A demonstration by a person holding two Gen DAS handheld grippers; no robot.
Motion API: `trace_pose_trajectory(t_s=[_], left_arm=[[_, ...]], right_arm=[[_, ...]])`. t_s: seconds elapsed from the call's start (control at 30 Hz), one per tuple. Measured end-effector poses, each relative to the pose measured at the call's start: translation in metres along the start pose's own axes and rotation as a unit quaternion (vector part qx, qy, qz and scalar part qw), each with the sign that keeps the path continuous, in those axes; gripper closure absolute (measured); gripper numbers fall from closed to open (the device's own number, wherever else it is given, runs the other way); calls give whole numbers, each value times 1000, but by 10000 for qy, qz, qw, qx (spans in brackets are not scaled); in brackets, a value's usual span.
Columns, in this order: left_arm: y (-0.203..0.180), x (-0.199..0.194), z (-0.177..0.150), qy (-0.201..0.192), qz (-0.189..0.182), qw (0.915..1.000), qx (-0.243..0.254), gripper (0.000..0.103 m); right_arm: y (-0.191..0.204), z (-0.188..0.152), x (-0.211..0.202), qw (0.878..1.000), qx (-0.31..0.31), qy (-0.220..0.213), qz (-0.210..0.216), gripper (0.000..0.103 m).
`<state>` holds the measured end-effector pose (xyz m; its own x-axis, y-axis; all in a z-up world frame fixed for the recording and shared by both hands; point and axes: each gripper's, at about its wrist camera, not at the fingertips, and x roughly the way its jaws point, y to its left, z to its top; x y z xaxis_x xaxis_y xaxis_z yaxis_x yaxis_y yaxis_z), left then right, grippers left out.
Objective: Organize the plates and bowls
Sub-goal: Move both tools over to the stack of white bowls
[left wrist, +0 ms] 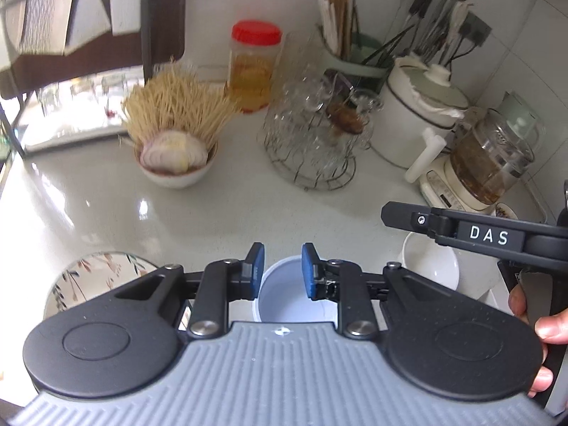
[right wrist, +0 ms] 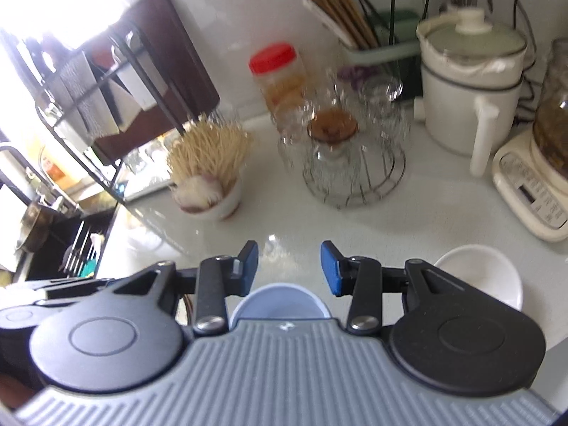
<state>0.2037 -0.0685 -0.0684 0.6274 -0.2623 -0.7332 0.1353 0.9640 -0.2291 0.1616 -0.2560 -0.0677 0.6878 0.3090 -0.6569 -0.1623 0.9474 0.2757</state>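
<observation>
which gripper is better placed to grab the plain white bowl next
Right, probably. The white bowl sits just past the right gripper on its right side, while the left gripper hangs over the pale blue bowl, nearer the floral plate. Both jaws are open and empty.

"DAS" on right gripper (left wrist: 387,214) arm

Pale blue cup (left wrist: 294,294); white bowl (left wrist: 429,266); floral-patterned plate (left wrist: 96,280); red-lidded jar (left wrist: 255,64)

Right gripper (right wrist: 289,266) jaws apart, empty — blue cup (right wrist: 280,301) below, white bowl (right wrist: 482,273) beside.
</observation>
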Motion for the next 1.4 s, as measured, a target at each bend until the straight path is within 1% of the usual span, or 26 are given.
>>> trace_pose_trajectory(t_s=[0.07, 0.2, 0.33, 0.47, 0.6, 0.7, 0.83, 0.9, 1.03, 1.3, 1.4], left_arm=[[-4, -8, 2, -61, -58, 9999, 117, 76], [-14, -19, 4, -96, -92, 9994, 317, 76], [-19, -27, 3, -124, -150, 9987, 470, 76], [-26, -37, 2, -238, -170, 9973, 680, 76], [-33, -41, 2, -278, -236, 9962, 787, 76], [-38, -36, 2, -217, -279, 9956, 864, 76], [-44, -27, 4, -167, -370, 9952, 889, 74], [-52, -25, 4, -191, -359, 9945, 964, 70], [-64, -19, 5, -225, -420, 9938, 1000, 65], [-82, 4, 13, -146, -530, 9933, 1016, 63], [-84, 14, 21, -81, -545, 9943, 908, 62]], right_arm=[[2, -1, -10, 9998, 33, -160, -60, 61], [1, -4, -27, 9993, 79, -336, -165, 60], [-4, -8, -38, 9985, 208, -447, -234, 60], [-5, -11, -49, 9977, 256, -533, -325, 60], [-11, -14, -57, 9968, 408, -612, -320, 60], [-16, -18, -62, 9959, 489, -677, -343, 60], [-28, -21, -63, 9952, 620, -642, -401, 60], [-34, -21, -64, 9949, 627, -658, -448, 60], [-44, -20, -68, 9942, 667, -703, -475, 60], [-71, -14, -67, 9929, 765, -700, -587, 60], [-82, -11, -66, 9920, 757, -717, -709, 60]])
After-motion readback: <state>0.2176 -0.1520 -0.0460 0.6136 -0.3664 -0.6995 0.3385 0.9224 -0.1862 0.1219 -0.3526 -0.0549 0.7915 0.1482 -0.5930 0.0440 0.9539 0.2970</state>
